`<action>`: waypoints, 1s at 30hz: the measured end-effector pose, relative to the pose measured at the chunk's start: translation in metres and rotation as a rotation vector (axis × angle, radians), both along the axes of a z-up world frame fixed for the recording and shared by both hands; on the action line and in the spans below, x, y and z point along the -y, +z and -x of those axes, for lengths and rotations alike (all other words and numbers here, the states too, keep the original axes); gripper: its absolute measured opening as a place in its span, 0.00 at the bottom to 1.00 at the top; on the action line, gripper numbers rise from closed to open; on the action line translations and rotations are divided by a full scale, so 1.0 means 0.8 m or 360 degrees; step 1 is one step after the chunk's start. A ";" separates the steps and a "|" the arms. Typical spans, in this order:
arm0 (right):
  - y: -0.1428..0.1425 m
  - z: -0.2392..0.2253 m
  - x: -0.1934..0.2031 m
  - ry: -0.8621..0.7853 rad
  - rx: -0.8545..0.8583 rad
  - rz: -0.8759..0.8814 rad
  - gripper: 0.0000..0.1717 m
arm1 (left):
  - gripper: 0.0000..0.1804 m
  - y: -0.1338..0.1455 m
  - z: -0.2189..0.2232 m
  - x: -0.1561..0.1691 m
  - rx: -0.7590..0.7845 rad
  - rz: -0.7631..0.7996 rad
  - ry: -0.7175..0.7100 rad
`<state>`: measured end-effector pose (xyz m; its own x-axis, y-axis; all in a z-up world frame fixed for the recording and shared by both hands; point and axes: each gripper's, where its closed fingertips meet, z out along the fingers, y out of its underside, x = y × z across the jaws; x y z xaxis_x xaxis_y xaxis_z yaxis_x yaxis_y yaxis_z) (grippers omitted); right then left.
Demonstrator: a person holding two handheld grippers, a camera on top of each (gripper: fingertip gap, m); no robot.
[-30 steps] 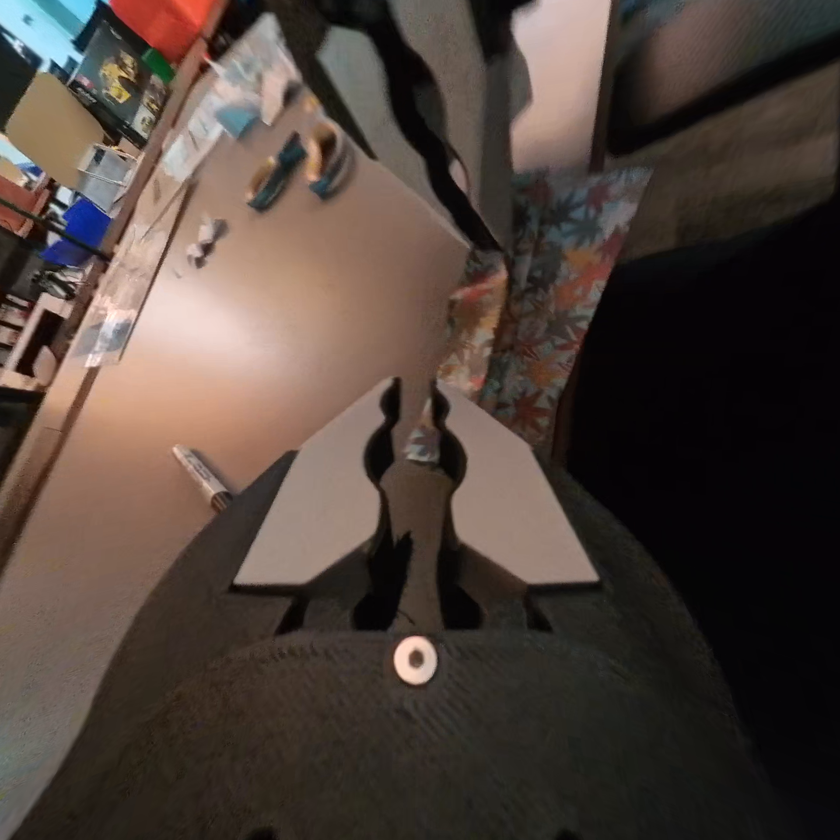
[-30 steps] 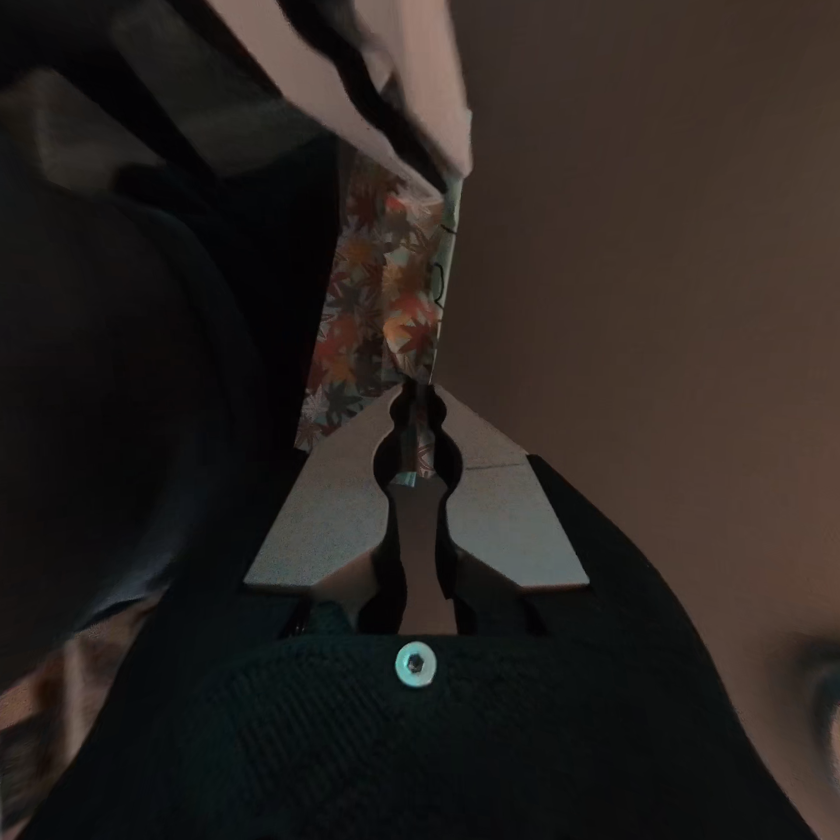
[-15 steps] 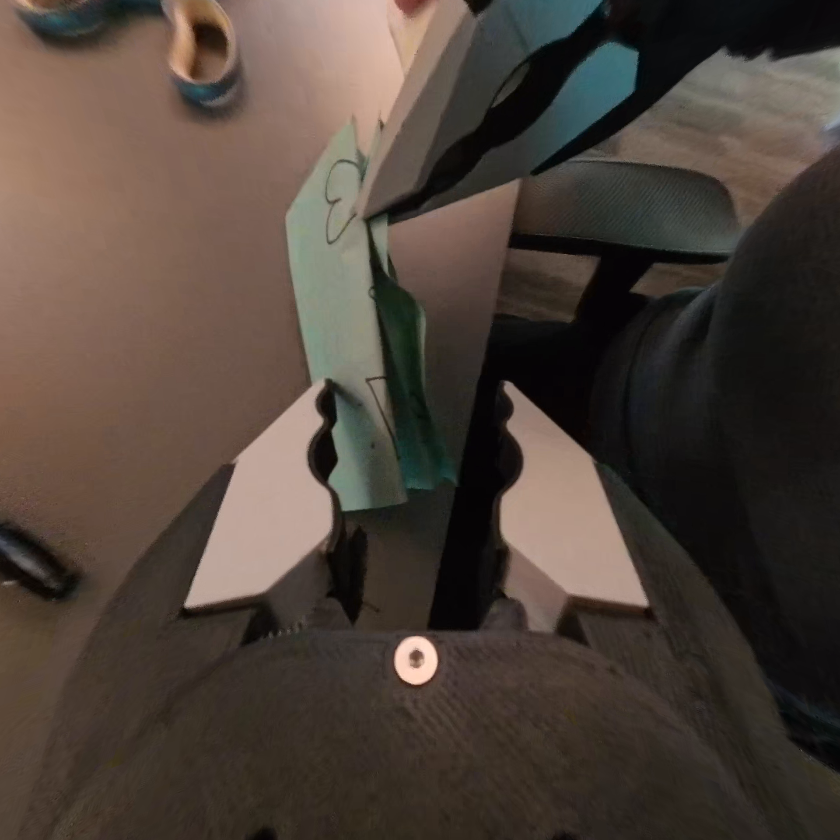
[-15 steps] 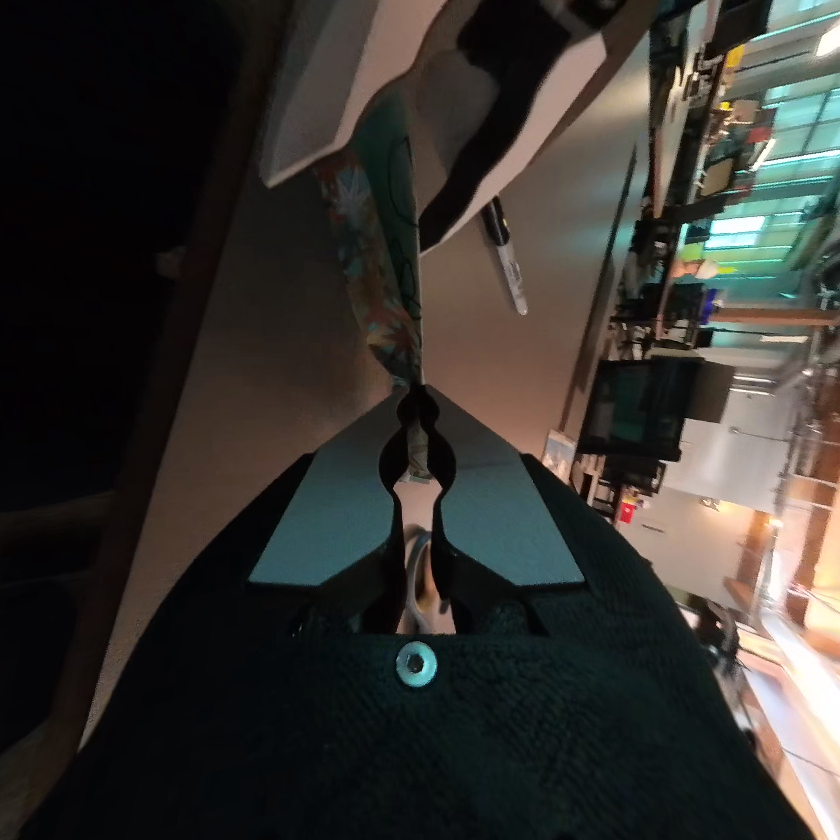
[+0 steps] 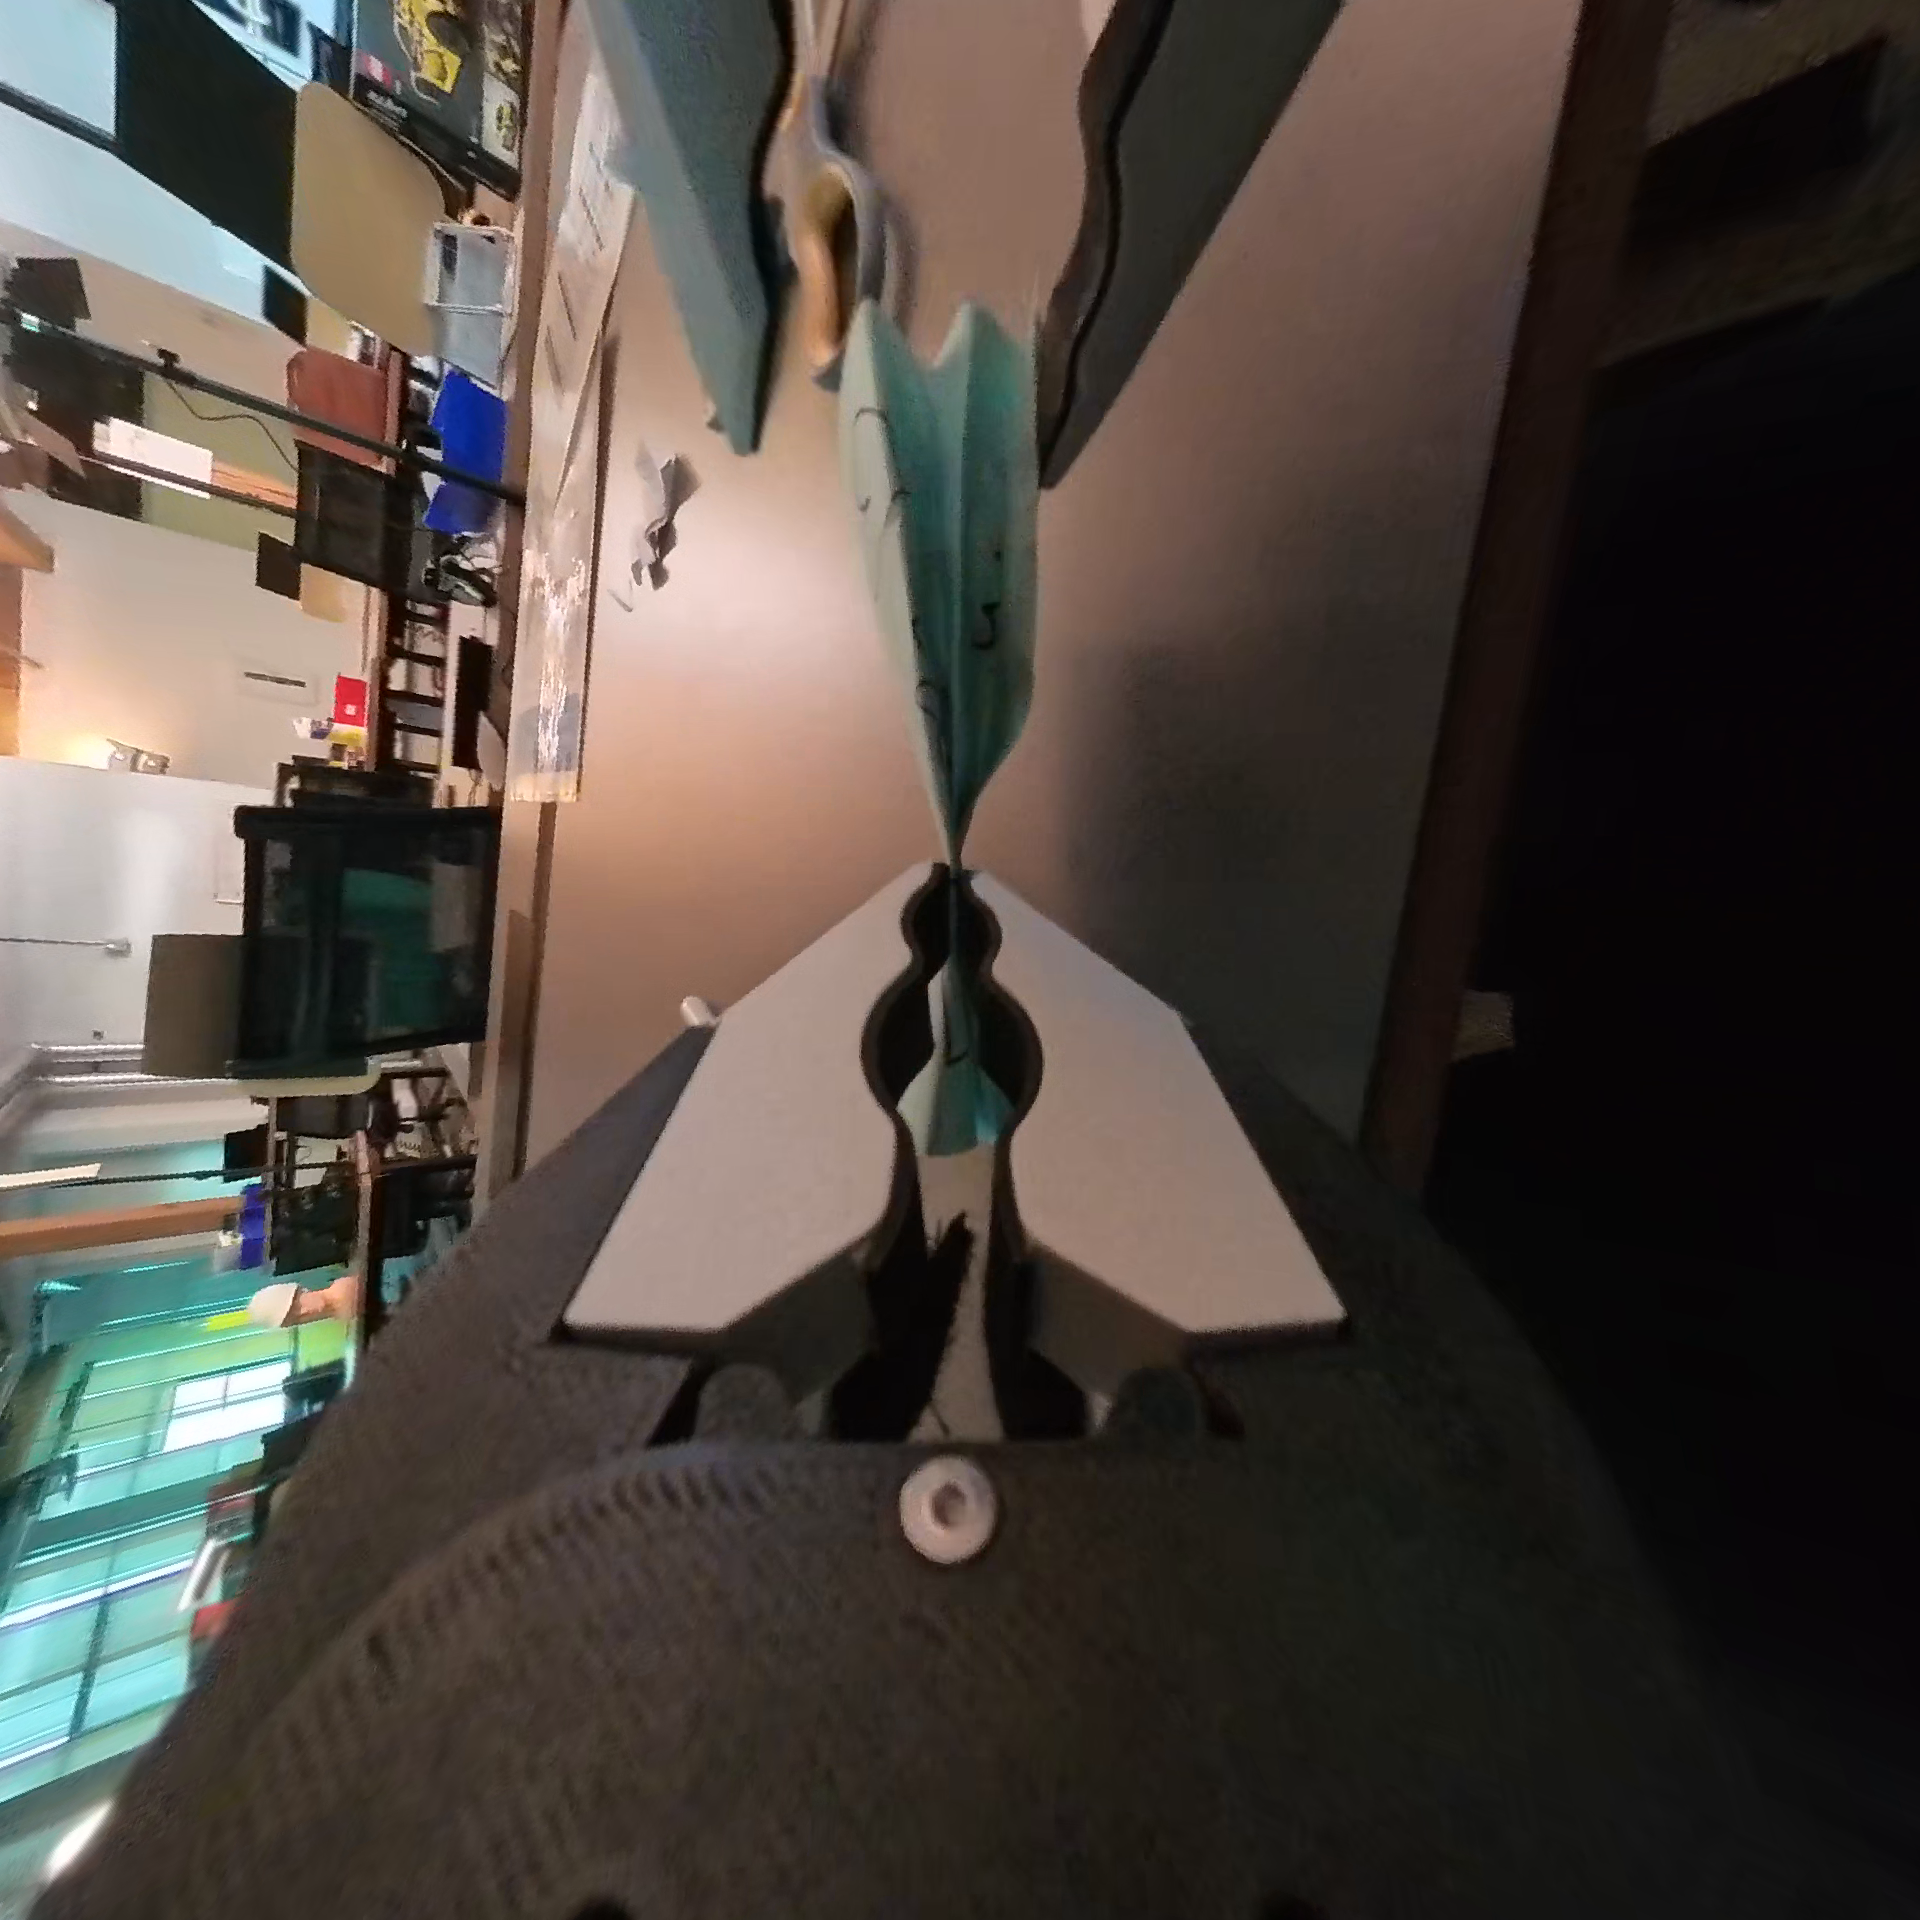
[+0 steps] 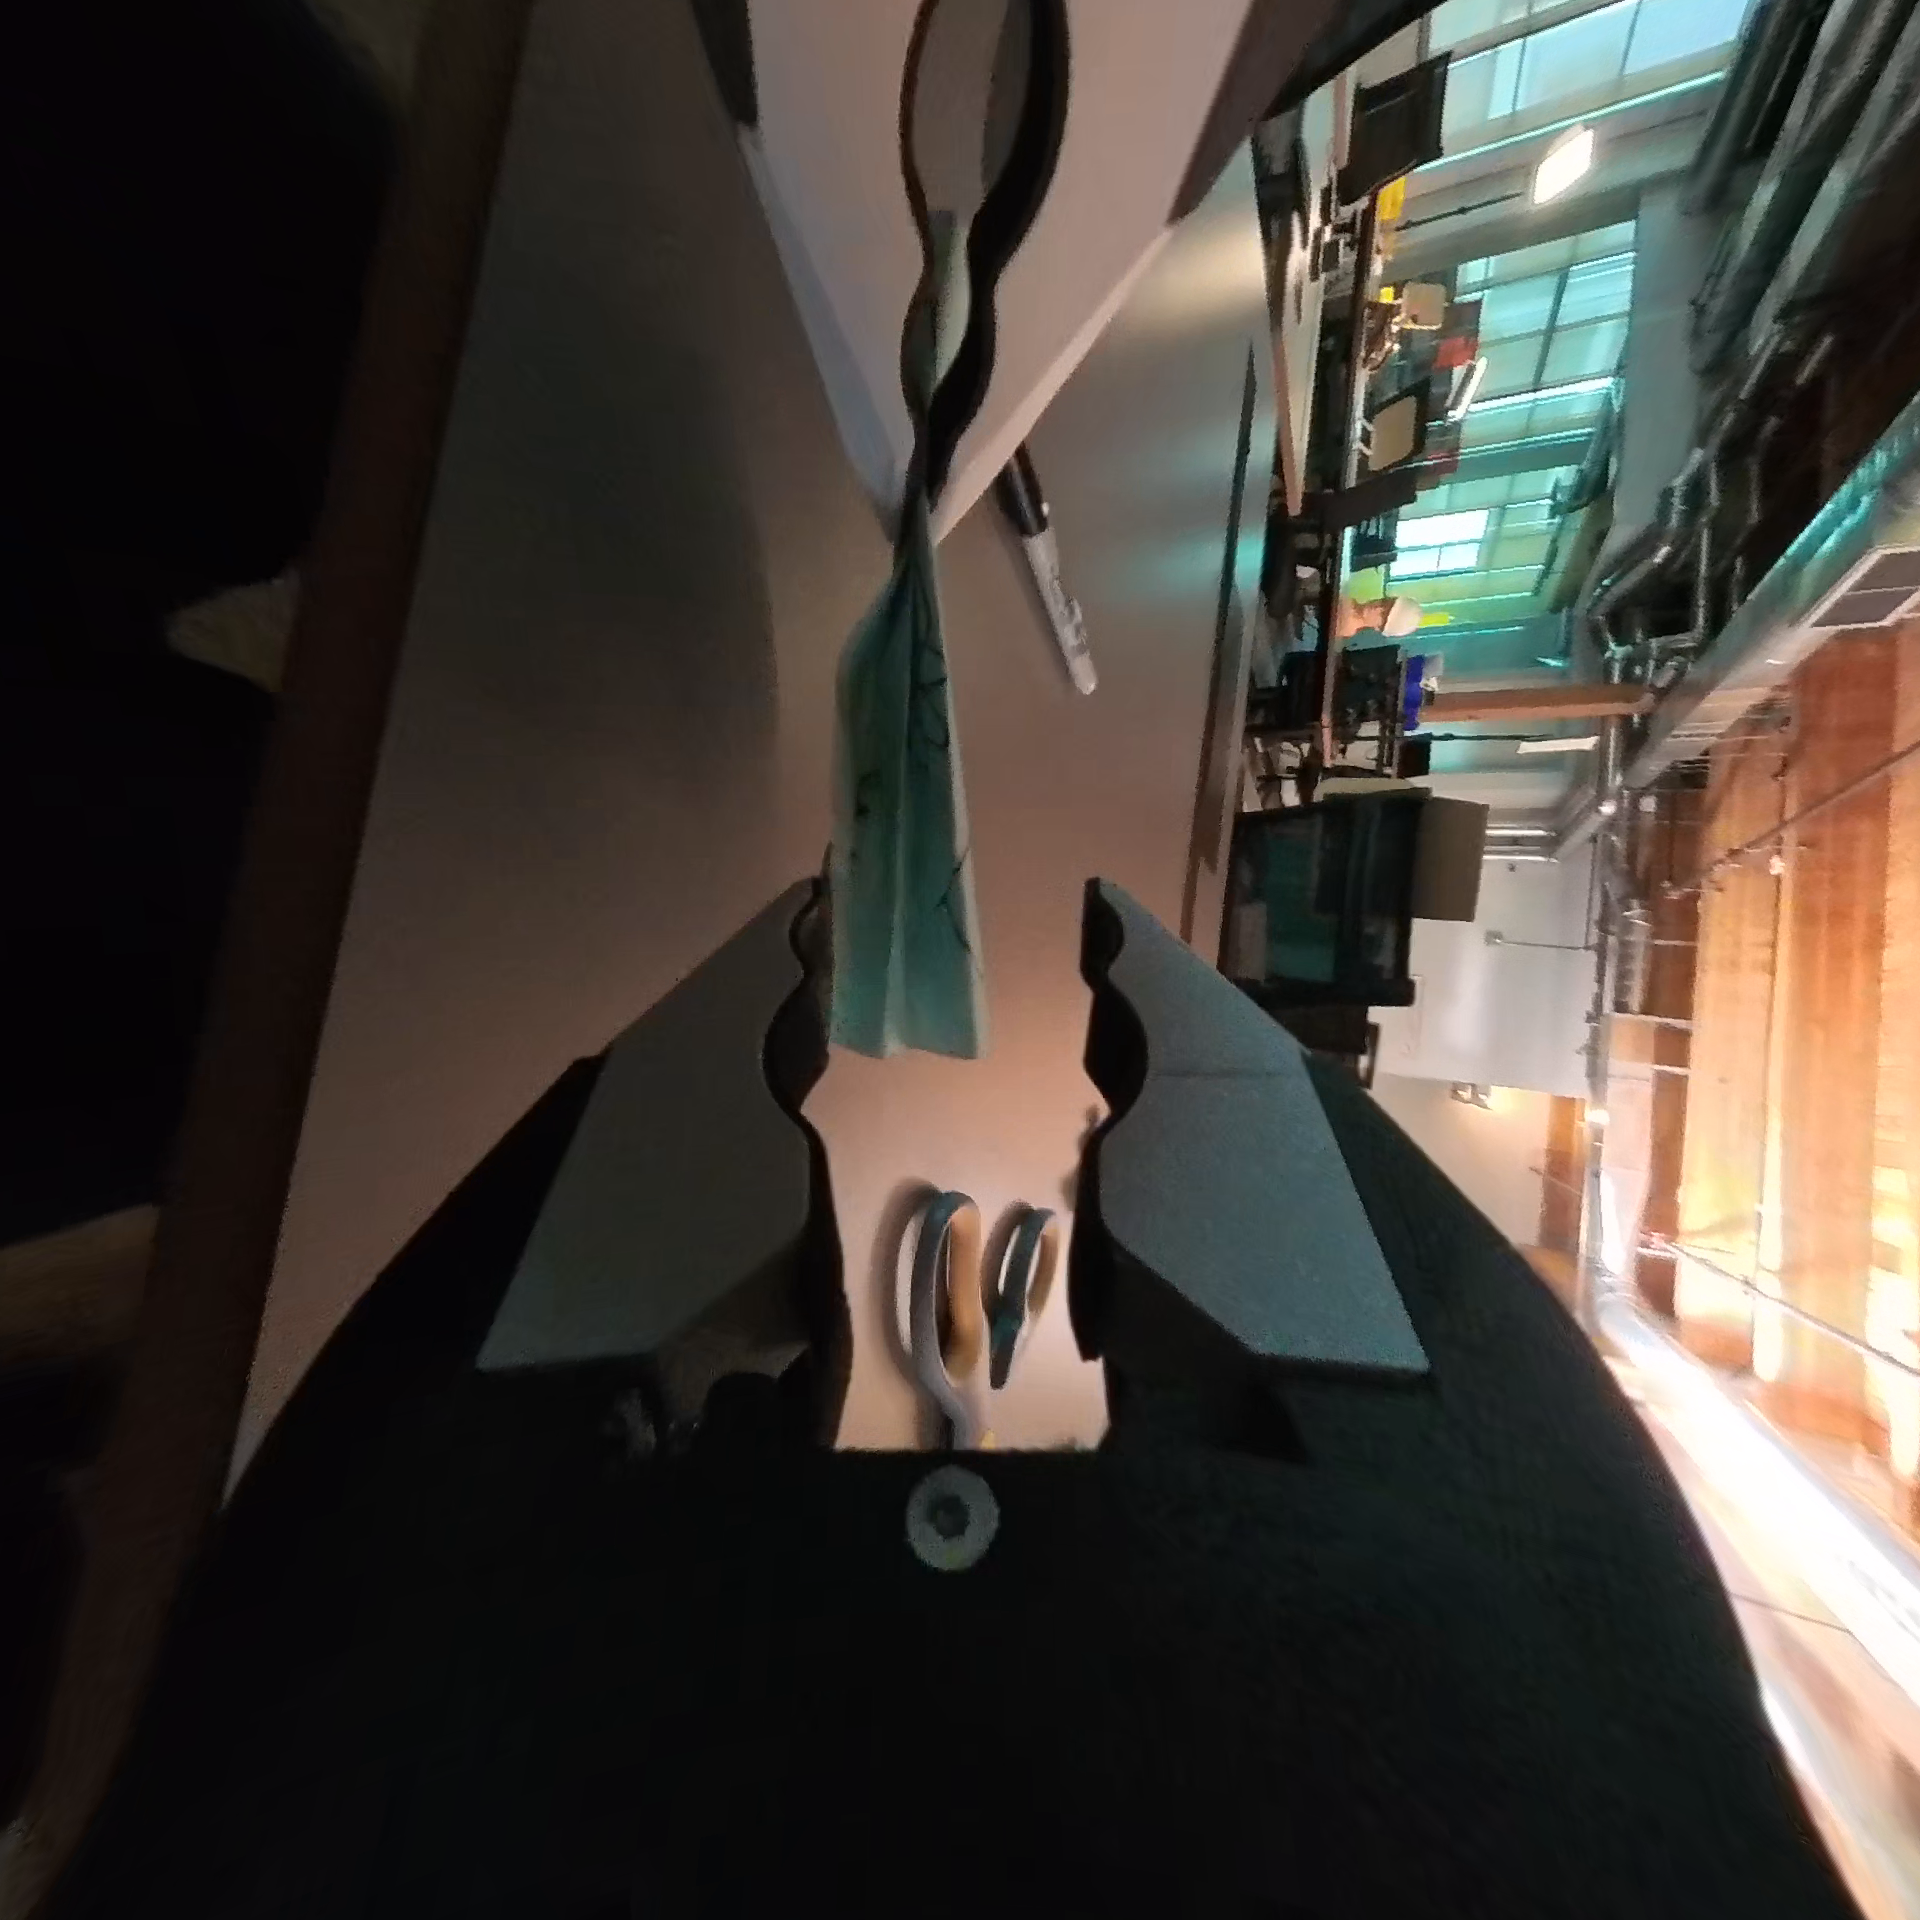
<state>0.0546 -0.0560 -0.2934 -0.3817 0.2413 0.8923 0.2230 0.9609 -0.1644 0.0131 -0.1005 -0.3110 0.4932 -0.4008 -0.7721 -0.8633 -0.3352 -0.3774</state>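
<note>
Folded teal paper [image 5: 961, 582] pinched in left gripper [image 5: 951, 883]; far end betw. right gripper [image 6: 945, 914]'s wide-apart fingers.

No text legible anywhere; black pen strokes on folded teal paper [image 5: 951, 582], too blurred and creased to make out; marker [image 6: 1055, 587] on surface [image 5: 748, 644] bears print along barrel, unreadable; papers [image 5: 587, 208] at far edge of surface carry printed matter, too small to tell; dark box [image 5: 436, 73] in background shows yellow graphics and small lettering, blurred.
</note>
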 end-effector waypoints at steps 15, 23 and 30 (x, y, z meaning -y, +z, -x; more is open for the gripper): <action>-0.010 0.010 -0.007 0.0032 -0.0072 -0.0130 0.04 | 0.00 0.000 -0.003 -0.002 0.0198 0.0018 -0.0028; -0.028 -0.005 0.002 0.0130 0.0101 0.0099 0.00 | 0.00 -0.020 -0.014 0.007 0.0237 0.0060 -0.0178; -0.053 -0.016 0.000 0.0194 0.0281 0.0263 0.00 | 0.00 -0.036 -0.008 0.022 0.0488 0.0218 -0.0250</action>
